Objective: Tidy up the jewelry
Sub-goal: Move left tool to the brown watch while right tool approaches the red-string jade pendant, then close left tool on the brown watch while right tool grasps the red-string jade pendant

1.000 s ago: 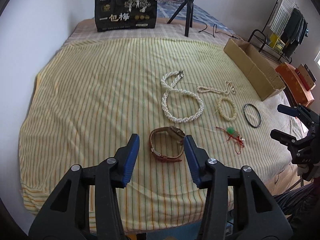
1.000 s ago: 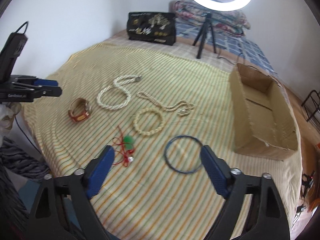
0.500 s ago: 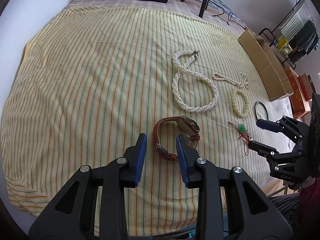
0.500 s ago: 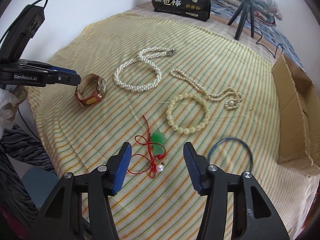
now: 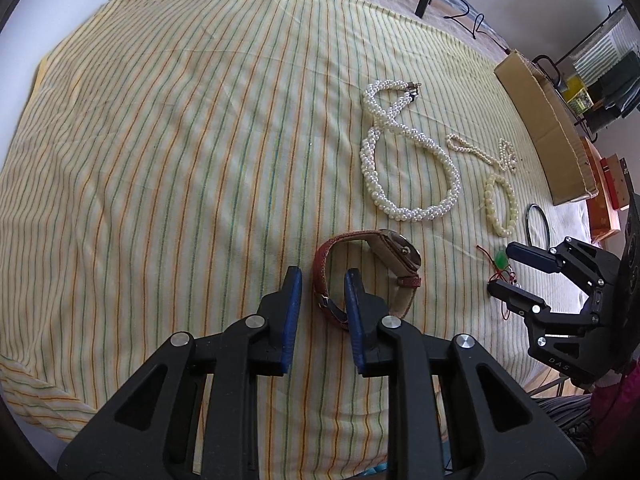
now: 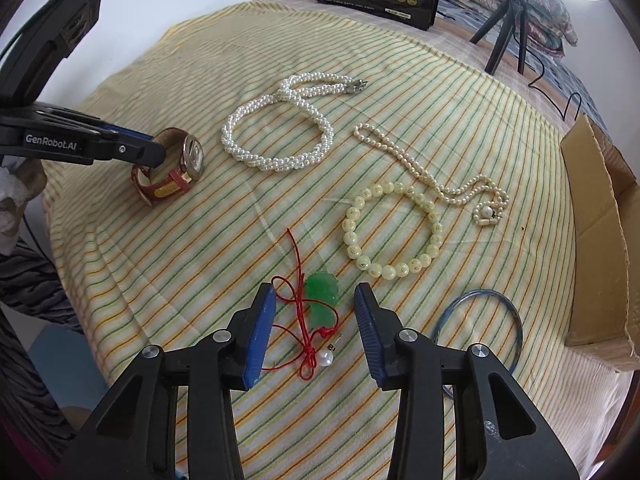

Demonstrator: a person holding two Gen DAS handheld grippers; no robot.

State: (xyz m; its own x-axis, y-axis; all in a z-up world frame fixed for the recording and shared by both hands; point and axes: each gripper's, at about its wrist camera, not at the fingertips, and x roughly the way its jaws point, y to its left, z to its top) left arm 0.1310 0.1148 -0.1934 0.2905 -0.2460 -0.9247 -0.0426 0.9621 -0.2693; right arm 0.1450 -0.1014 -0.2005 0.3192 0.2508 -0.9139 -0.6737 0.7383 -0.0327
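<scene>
the left gripper sits low over the striped cloth with its blue fingers parted on either side of the red strap of the wristwatch, not yet clenched on it; the watch lies on its side near the front edge of the bed, its face tipped up toward the pearls. the right gripper is likewise released, its fingers straddling the green pendant on red cord, which lies flat on the cloth just beside the blue bangle. to do this well, i'd say the left one should close gently on the strap near the buckle rather than the case, so the loop doesn't roll away. the right one looks trickier: the cord is thin and limp, so it should pinch the green stone itself, going low enough to catch it without bunching the fabric. the cardboard box on the right seems the likely place for things. the twisted pearl necklace, the thin pearl strand and the bead bracelet lie untouched in the middle.
</scene>
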